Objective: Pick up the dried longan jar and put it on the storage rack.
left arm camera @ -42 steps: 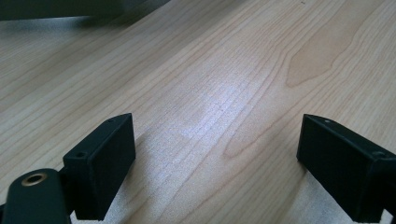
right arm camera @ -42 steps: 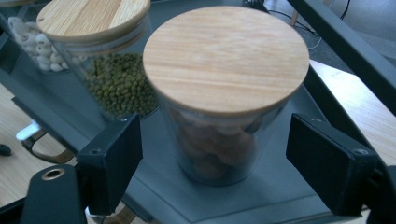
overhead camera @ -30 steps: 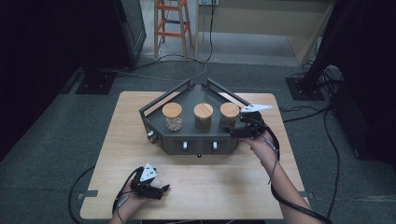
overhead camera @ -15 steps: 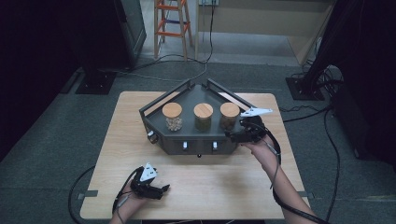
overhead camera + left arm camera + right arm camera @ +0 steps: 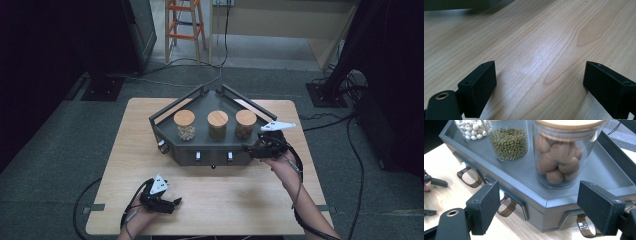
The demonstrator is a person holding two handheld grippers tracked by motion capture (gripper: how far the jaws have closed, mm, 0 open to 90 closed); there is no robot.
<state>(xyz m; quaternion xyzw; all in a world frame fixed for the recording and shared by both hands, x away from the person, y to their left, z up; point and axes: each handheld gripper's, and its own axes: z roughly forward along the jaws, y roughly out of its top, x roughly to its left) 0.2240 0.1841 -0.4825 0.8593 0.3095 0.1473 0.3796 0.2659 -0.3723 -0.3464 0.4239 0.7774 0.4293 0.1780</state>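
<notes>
A dark grey five-sided tray (image 5: pixel 170 135) stands mid-table with three cork-lidded glass jars in a row. They hold white beans (image 5: pixel 185 126), green beans (image 5: pixel 217 125) and brown nuts (image 5: pixel 245 124). My right gripper (image 5: pixel 249 148) is at the tray's front right corner. It is open, and in the right gripper view its jaws (image 5: pixel 539 187) frame the nut jar (image 5: pixel 559 162) without touching it. The green-bean jar (image 5: pixel 510 142) and white-bean jar (image 5: pixel 471 130) stand beyond. My left gripper (image 5: pixel 174 202) rests open near the table's front left, over bare wood (image 5: pixel 539 70).
Amber loop handles (image 5: pixel 507 208) hang along the tray's front wall (image 5: pixel 541 212). The wooden table (image 5: pixel 235 200) is bare in front of the tray. Cables, an orange ladder (image 5: pixel 182 25) and dark stands sit on the floor behind.
My right gripper has eased slightly back toward the tray's front right corner. The left gripper has stayed put.
</notes>
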